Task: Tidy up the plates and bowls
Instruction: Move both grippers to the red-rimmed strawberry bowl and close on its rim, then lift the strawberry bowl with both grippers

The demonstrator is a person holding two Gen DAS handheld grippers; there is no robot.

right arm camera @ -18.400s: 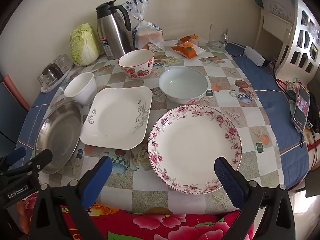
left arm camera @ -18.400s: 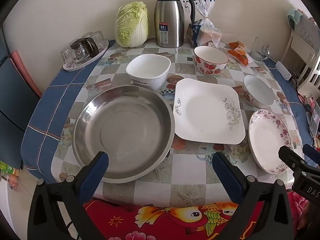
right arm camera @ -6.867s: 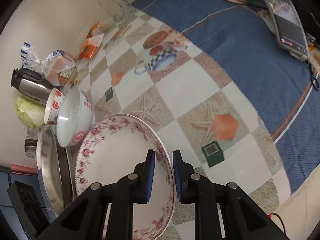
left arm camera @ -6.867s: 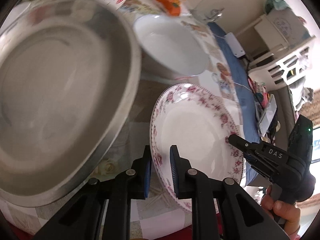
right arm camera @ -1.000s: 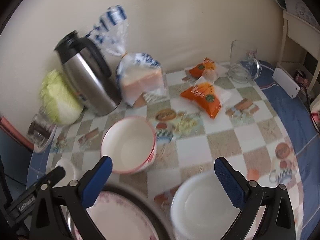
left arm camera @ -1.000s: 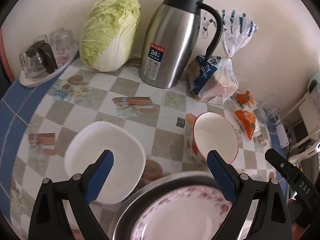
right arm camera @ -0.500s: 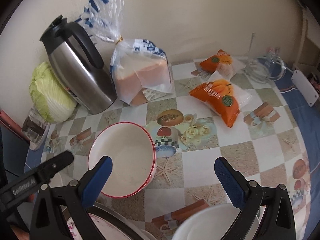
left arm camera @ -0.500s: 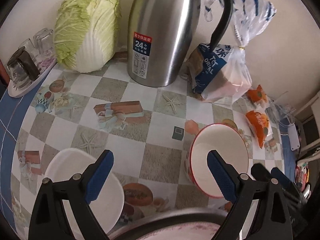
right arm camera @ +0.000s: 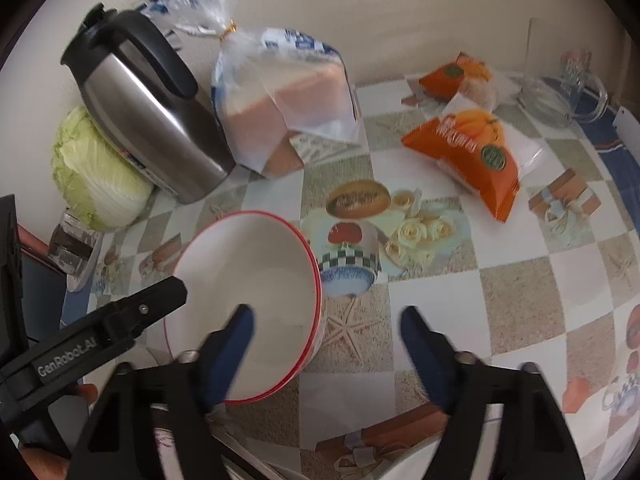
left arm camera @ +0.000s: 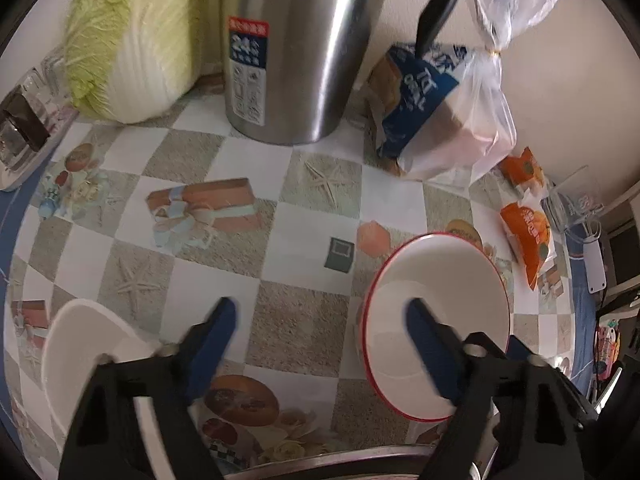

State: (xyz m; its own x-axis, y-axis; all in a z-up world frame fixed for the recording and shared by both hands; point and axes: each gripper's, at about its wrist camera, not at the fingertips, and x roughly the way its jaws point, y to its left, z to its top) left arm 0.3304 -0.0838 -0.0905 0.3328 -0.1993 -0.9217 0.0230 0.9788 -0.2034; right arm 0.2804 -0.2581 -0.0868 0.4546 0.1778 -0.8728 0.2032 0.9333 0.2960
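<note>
Both tools gape wide, the left tool (left arm camera: pixel 318 326) and right tool (right arm camera: pixel 326 328) straddling the red-rimmed white bowl (right arm camera: pixel 244 304), not yet stacked.

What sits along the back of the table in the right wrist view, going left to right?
Napa cabbage → steel thermos jug → bagged bread loaf → orange snack packets → glass mug.

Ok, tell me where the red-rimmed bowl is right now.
The red-rimmed bowl stands on the checked tablecloth between the two open grippers, low right in the left wrist view and low left in the right wrist view, in front of the bread bag.
</note>
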